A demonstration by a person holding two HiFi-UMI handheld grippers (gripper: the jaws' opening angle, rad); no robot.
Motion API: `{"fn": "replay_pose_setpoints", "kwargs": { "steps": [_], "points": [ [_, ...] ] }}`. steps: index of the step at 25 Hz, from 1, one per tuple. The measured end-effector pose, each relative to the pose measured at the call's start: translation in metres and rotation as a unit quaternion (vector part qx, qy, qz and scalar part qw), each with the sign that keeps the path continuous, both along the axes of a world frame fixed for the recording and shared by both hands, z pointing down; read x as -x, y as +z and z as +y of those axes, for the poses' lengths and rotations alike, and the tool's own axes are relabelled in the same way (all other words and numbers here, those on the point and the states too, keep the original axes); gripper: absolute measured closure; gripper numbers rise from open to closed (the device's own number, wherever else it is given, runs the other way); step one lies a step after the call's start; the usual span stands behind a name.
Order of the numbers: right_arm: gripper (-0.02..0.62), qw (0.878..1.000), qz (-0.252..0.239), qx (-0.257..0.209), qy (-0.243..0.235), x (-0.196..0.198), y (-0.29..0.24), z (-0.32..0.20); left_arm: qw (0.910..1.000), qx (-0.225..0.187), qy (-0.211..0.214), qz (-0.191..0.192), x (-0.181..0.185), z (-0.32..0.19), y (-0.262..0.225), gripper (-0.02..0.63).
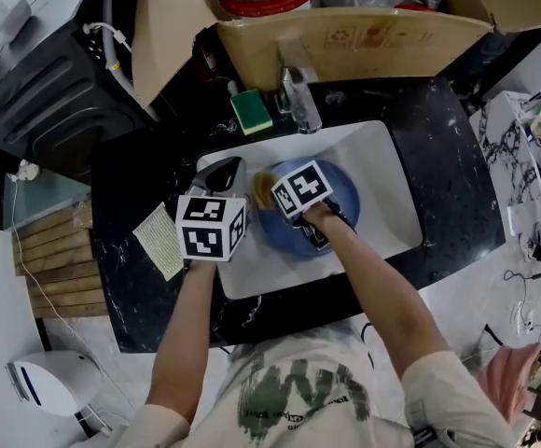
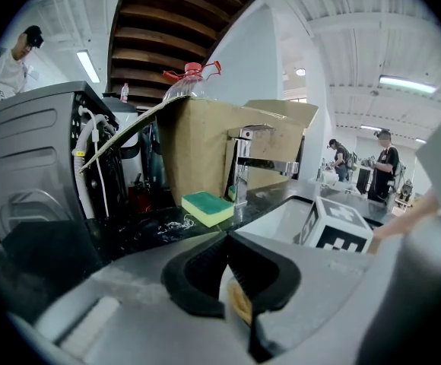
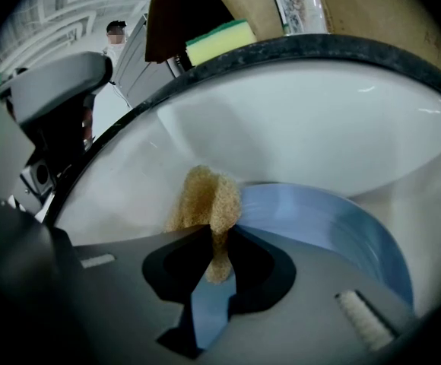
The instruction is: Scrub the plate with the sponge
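Observation:
A blue plate (image 1: 342, 190) lies in the white sink (image 1: 387, 152). My right gripper (image 1: 273, 190) hangs over the plate's left part, shut on a tan sponge (image 1: 262, 186). In the right gripper view the sponge (image 3: 205, 200) is pinched between the jaws (image 3: 214, 238) and sticks out ahead of them, touching the plate (image 3: 334, 219) at its edge. My left gripper (image 1: 227, 166) hovers at the sink's left rim, just left of the sponge. Its fingertips meet (image 2: 224, 236), and only a strip of white basin and tan shows through the gap behind them.
A green-and-yellow sponge (image 1: 251, 110) lies on the black counter beside the faucet (image 1: 300, 96). An open cardboard box (image 1: 345, 35) overhangs the back of the sink. A pale cloth (image 1: 161, 241) lies on the counter at the left, and a black appliance (image 1: 47, 82) stands further left.

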State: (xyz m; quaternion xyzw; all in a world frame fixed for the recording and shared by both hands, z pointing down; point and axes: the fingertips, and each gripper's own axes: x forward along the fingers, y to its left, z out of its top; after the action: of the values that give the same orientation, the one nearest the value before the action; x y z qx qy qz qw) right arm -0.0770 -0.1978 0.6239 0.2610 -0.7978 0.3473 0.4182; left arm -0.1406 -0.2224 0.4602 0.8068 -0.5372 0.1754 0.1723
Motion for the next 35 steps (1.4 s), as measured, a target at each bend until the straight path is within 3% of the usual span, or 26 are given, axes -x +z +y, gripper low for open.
{"fn": "replay_pose_setpoints", "kwargs": {
  "steps": [11,35],
  "points": [
    [0.532,0.998,-0.012,0.018,0.065,-0.006,0.004,-0.014,1.0000,0.001,0.006,0.001,0.002,0.000,0.000,0.603],
    [0.531,0.993,0.034,-0.016,0.111,-0.033,0.005,-0.035,0.9999,0.001,0.013,-0.002,0.000,0.001,0.001,0.603]
  ]
}}
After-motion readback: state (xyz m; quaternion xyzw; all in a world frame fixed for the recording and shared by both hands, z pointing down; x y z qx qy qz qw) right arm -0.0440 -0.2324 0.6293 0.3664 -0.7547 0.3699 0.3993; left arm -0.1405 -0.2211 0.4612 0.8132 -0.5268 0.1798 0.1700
